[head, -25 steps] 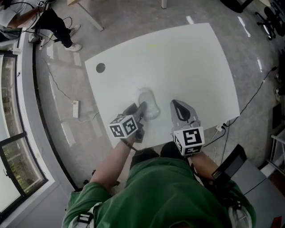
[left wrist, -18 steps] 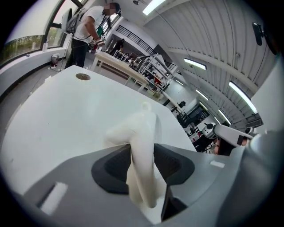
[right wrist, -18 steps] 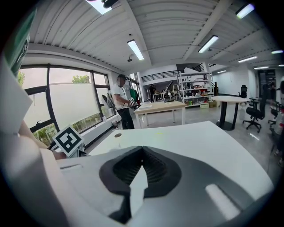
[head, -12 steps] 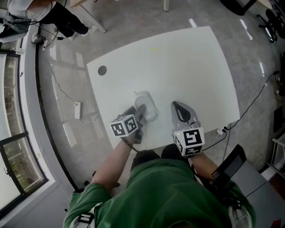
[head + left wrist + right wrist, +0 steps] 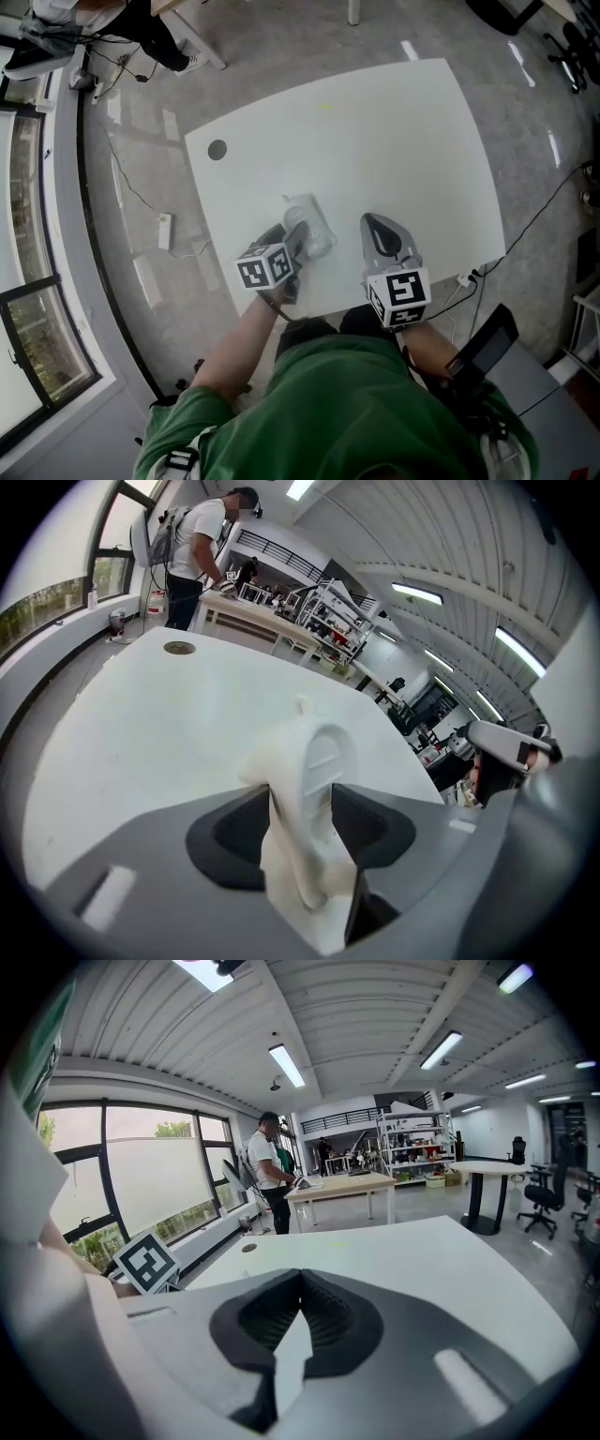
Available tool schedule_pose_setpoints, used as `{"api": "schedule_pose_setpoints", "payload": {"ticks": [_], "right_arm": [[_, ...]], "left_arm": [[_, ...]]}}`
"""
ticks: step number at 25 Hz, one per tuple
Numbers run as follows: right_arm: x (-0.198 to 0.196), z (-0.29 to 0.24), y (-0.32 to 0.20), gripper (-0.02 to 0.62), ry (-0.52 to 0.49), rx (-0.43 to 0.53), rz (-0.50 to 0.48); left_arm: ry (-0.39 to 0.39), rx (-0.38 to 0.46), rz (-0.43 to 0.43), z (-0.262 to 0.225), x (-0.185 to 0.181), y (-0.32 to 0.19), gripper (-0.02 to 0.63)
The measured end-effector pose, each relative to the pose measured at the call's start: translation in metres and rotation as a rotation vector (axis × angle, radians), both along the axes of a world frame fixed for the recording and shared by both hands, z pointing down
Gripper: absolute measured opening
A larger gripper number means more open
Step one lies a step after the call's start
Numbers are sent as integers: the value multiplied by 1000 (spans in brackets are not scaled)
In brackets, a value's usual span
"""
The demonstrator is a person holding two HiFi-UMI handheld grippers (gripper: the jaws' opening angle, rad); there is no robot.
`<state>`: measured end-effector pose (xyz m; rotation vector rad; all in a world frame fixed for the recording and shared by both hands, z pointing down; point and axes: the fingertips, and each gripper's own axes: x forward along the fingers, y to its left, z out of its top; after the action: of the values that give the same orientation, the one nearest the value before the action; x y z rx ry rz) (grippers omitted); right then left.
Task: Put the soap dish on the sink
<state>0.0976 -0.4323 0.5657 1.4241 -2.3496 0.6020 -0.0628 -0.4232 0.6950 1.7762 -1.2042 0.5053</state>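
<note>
The white soap dish (image 5: 317, 226) is at the near left of the white table (image 5: 394, 131). It stands on edge between the jaws of my left gripper (image 5: 298, 230). In the left gripper view the dish (image 5: 314, 789) fills the gap of that gripper (image 5: 301, 785), whose jaws are opening and no longer squeeze it; a dark gap shows on the dish's right. My right gripper (image 5: 368, 218) rests to the right of the dish, apart from it. Seen in its own view, the right gripper (image 5: 302, 1270) is shut with nothing held. No sink is in view.
A round dark cable hole (image 5: 217, 149) sits near the table's far left corner. A power strip (image 5: 164, 231) and cables lie on the floor to the left. A person (image 5: 265, 1171) stands at a wooden bench beyond the table.
The left jaws have spread apart around the soap dish, which has settled slightly toward the table. The right gripper has kept still.
</note>
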Motion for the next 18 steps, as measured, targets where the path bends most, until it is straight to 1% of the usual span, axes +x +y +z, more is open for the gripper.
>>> {"api": "schedule_pose_setpoints", "payload": {"ticks": [2, 4, 8, 12, 13, 16, 18], "right_arm": [[2, -2, -3, 2, -1, 2, -3], [5, -3, -4, 2, -3, 6, -8], [6, -6, -5, 2, -8, 18, -26], [3, -8, -4, 2, -16, 30, -60], [3, -9, -5, 2, -18, 34, -70], [-2, -13, -6, 2, -23, 50, -102], [-9, -18, -4, 2, -22, 65, -120]], "left_arm": [[-1, -2, 9, 0, 2, -1, 223], [6, 5, 19, -3, 8, 0, 245], [25, 59, 22, -14, 11, 2, 293], [10, 110, -15, -26, 0, 8, 293], [7, 122, -33, -30, -3, 9, 288], [-6, 188, -105, -49, -17, 11, 220], [-11, 255, -153, -68, -29, 16, 145]]}}
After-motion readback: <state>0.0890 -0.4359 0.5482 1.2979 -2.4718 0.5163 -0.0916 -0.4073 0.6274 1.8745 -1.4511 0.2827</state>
